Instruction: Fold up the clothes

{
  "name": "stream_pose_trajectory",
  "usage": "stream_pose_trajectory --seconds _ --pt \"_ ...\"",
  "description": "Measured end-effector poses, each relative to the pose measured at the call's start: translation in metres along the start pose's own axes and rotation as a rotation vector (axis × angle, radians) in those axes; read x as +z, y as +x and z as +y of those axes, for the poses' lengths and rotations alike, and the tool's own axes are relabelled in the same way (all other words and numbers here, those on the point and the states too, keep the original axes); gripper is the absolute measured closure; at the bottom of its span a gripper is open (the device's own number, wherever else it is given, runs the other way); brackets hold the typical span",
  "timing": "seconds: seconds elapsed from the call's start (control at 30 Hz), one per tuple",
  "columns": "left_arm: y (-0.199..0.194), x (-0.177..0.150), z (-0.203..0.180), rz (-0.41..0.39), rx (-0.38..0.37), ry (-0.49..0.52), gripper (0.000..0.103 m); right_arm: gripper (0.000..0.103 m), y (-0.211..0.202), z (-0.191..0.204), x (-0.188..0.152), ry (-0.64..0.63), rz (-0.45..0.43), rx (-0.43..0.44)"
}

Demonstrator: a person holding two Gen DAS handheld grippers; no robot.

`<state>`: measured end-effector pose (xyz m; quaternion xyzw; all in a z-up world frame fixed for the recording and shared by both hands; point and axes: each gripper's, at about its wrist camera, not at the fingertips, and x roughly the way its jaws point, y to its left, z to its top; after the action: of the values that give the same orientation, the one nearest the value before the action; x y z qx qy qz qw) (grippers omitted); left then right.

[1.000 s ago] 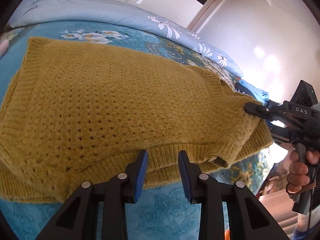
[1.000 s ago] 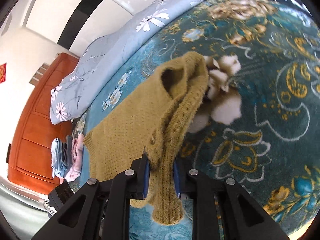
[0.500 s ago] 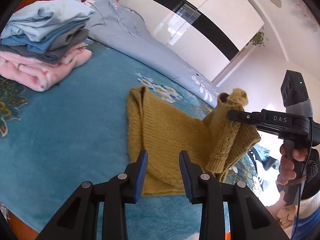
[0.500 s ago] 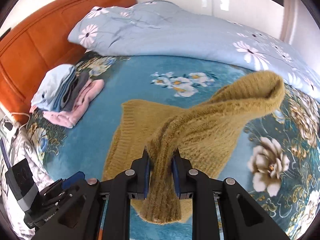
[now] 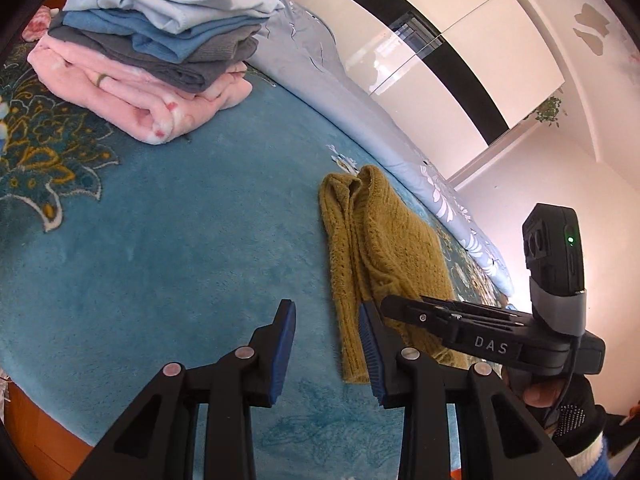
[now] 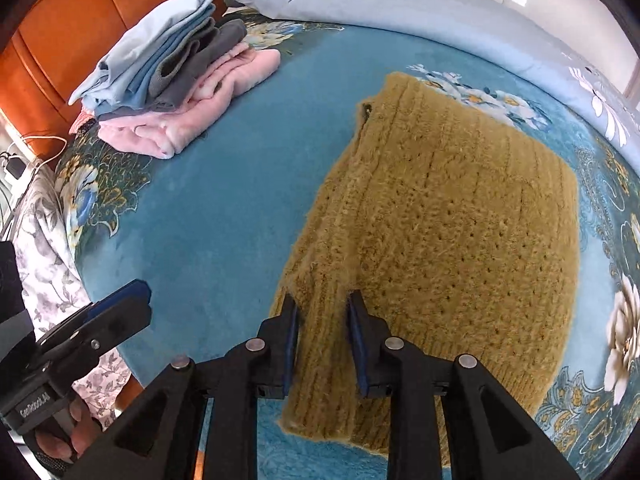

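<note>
Sweater [image 6: 448, 216] lies folded flat on the bed [image 6: 224, 200], its sleeve between the just-opened jaws of the right tool [image 6: 322, 344], pads clear. Left tool [image 5: 326, 354] hangs released, gripping nothing, near the bed's edge.

On the side of my right tool [image 5: 408, 312], seen from the left wrist at about four o'clock, white letters read "DAS". From the right wrist, my left tool [image 6: 136, 294] at eight o'clock bears small white lettering on its body, too blurred to read surely.
</note>
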<state>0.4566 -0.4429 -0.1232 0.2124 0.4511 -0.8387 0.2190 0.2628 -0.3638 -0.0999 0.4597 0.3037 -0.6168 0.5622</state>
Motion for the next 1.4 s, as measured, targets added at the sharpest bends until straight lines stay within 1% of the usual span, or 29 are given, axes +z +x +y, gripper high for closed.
stream_pose_trajectory --seconds 0.03,0.13,0.2,0.27,0.33,0.43,0.5,0.57,0.6,0.63,0.7,0.77,0.87,0.93,0.97,1.03,1.1,1.13,1.17,1.2,1.23,1.3,1.37,1.4 --pt "0.003 0.001 -0.003 0.008 -0.014 0.003 0.066 0.07 -0.002 0.0 -0.002 -0.007 -0.004 0.026" --pt "0.014 0.002 -0.012 0.035 -0.072 0.014 0.063 0.067 -0.01 -0.003 -0.01 -0.02 -0.018 0.106" --pt "0.021 0.002 -0.018 0.055 -0.122 0.015 0.061 0.067 -0.019 -0.014 -0.019 0.011 -0.043 0.168" --pt "0.03 0.003 -0.027 0.079 -0.144 0.042 0.058 0.067 -0.034 -0.03 -0.029 0.067 -0.089 0.214" --pt "0.042 0.005 -0.038 0.109 -0.165 0.071 0.053 0.067 -0.052 -0.051 -0.04 0.124 -0.143 0.215" --pt "0.065 0.008 -0.05 0.164 -0.194 0.081 0.049 0.067 -0.075 -0.085 -0.057 0.208 -0.21 0.151" --pt "0.079 0.006 -0.054 0.187 -0.162 0.082 0.049 0.067 -0.084 -0.106 -0.07 0.264 -0.227 0.135" --pt "0.085 0.003 -0.056 0.187 -0.135 0.088 0.051 0.067 -0.09 -0.125 -0.084 0.315 -0.23 0.131" --pt "0.087 0.001 -0.057 0.185 -0.134 0.086 0.055 0.067 -0.09 -0.133 -0.09 0.338 -0.23 0.132" --pt "0.088 0.001 -0.059 0.187 -0.13 0.085 0.069 0.067 -0.09 -0.14 -0.096 0.361 -0.232 0.136" --pt "0.089 0.002 -0.06 0.188 -0.133 0.076 0.09 0.067 -0.088 -0.154 -0.108 0.406 -0.236 0.145" --pt "0.084 0.004 -0.062 0.176 -0.16 0.069 0.091 0.067 -0.084 -0.164 -0.115 0.441 -0.236 0.163" --pt "0.062 0.007 -0.067 0.118 -0.19 0.103 0.091 0.067 -0.079 -0.171 -0.12 0.454 -0.232 0.171" --pt "0.049 0.006 -0.064 0.088 -0.196 0.102 0.091 0.067 -0.078 -0.175 -0.122 0.452 -0.23 0.174" --pt "0.045 0.004 -0.062 0.08 -0.191 0.104 0.091 0.067 -0.078 -0.176 -0.124 0.45 -0.234 0.18" --pt "0.051 -0.001 -0.055 0.097 -0.142 0.116 0.091 0.067 -0.077 -0.178 -0.125 0.448 -0.241 0.19" --pt "0.061 -0.008 -0.045 0.13 -0.093 0.113 0.091 0.067 -0.074 -0.18 -0.125 0.451 -0.243 0.2" --pt "0.066 -0.012 -0.037 0.153 -0.091 0.096 0.091 0.067 -0.073 -0.181 -0.126 0.454 -0.242 0.202" --pt "0.069 -0.015 -0.03 0.172 -0.092 0.08 0.09 0.067 -0.072 -0.18 -0.126 0.454 -0.241 0.201" --pt "0.069 -0.016 -0.025 0.181 -0.104 0.067 0.087 0.067 -0.071 -0.179 -0.127 0.45 -0.24 0.197" --pt "0.068 -0.017 -0.021 0.186 -0.117 0.058 0.087 0.067 -0.071 -0.178 -0.127 0.44 -0.241 0.194" --pt "0.058 -0.012 -0.021 0.173 -0.122 0.088 0.084 0.067 -0.071 -0.176 -0.13 0.415 -0.248 0.186" --pt "0.049 -0.002 -0.026 0.146 -0.103 0.133 0.076 0.064 -0.07 -0.177 -0.132 0.414 -0.26 0.194" --pt "0.047 0.009 -0.028 0.126 -0.097 0.151 0.066 0.056 -0.069 -0.18 -0.133 0.425 -0.267 0.206"
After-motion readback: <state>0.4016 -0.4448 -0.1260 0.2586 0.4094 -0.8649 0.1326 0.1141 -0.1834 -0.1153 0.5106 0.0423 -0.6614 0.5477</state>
